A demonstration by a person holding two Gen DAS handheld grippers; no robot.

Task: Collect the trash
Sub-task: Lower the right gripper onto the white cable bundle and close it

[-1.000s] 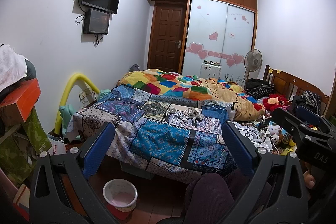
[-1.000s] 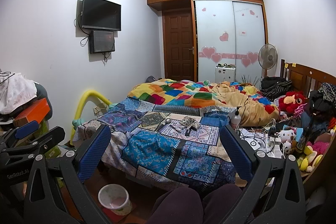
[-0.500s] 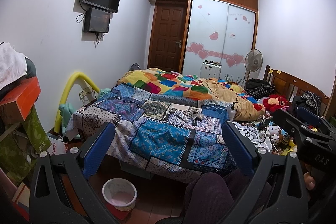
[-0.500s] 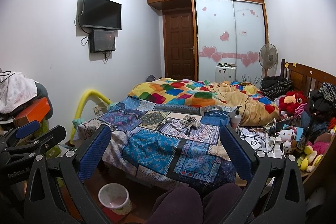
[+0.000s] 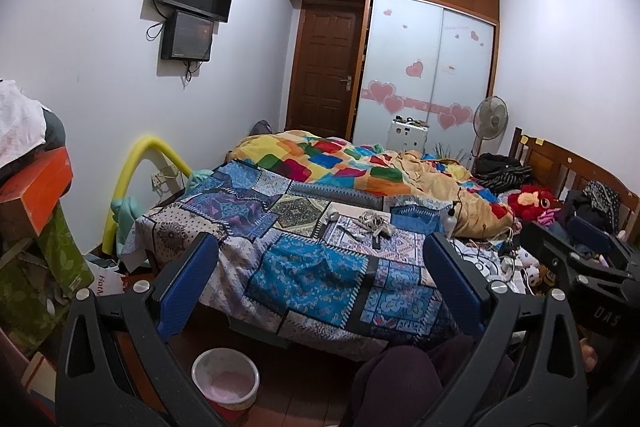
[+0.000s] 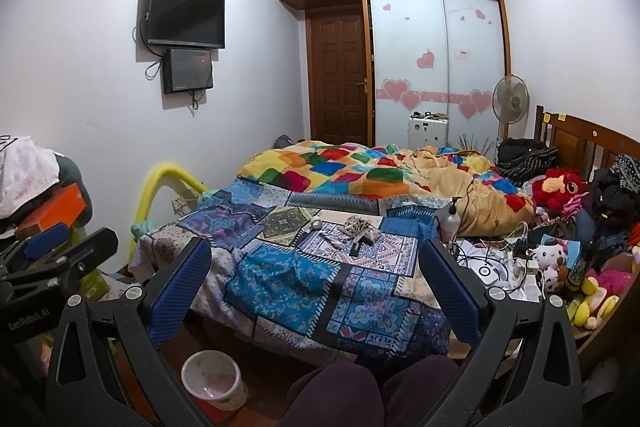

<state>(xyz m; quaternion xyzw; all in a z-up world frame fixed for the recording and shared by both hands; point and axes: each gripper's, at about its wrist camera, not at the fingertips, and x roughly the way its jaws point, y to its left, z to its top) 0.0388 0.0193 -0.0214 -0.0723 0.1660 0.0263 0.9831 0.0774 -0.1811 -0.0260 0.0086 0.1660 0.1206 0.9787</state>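
A small pile of crumpled scraps and litter (image 5: 370, 223) lies on the patterned bedspread, mid-bed; it also shows in the right wrist view (image 6: 356, 230). A white bin with a pink liner (image 5: 225, 378) stands on the floor by the bed foot, also in the right wrist view (image 6: 214, 379). My left gripper (image 5: 320, 283) is open and empty, well short of the bed. My right gripper (image 6: 314, 283) is open and empty, beside the left one; each shows at the edge of the other's view.
The bed (image 5: 320, 267) fills the middle, with a colourful quilt (image 5: 340, 163) behind. A pump bottle (image 6: 452, 217), cables and plush toys (image 6: 560, 187) crowd the right side. Boxes and bags (image 5: 36, 195) stack at the left. A knee (image 6: 340, 395) is below the grippers.
The left wrist view has shifted slightly, tilting a little; the right view is nearly unchanged. Both grippers stay open and empty.
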